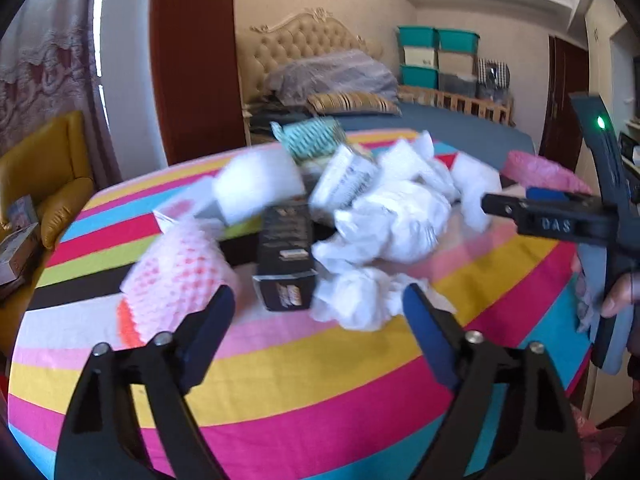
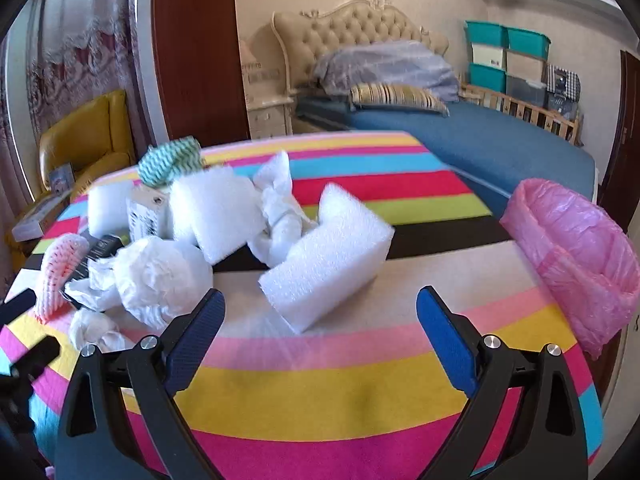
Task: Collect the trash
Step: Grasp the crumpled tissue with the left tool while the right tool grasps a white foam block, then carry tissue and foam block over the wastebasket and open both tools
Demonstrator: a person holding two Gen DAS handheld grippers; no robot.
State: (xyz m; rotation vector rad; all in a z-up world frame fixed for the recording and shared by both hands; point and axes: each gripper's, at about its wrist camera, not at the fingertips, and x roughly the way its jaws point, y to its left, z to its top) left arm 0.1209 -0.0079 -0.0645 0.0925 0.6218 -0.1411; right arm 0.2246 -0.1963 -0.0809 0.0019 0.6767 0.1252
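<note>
A pile of trash lies on a striped cloth table (image 1: 320, 376). In the left wrist view, my left gripper (image 1: 318, 300) is open and empty, just short of a black carton (image 1: 285, 256) and crumpled white paper (image 1: 392, 228), with a pink foam net (image 1: 176, 276) at its left. In the right wrist view, my right gripper (image 2: 320, 304) is open and empty, just in front of a white foam block (image 2: 328, 264). More foam (image 2: 212, 212), crumpled paper (image 2: 160, 276) and a green patterned wrapper (image 2: 170, 164) lie behind. A pink bag-lined bin (image 2: 576, 256) stands at the right.
The right gripper shows from the side in the left wrist view (image 1: 560, 220). A yellow armchair (image 2: 88, 144) stands left of the table. A blue bed (image 2: 480, 140) with a tufted headboard lies behind, with stacked teal boxes (image 2: 504, 56) beyond it.
</note>
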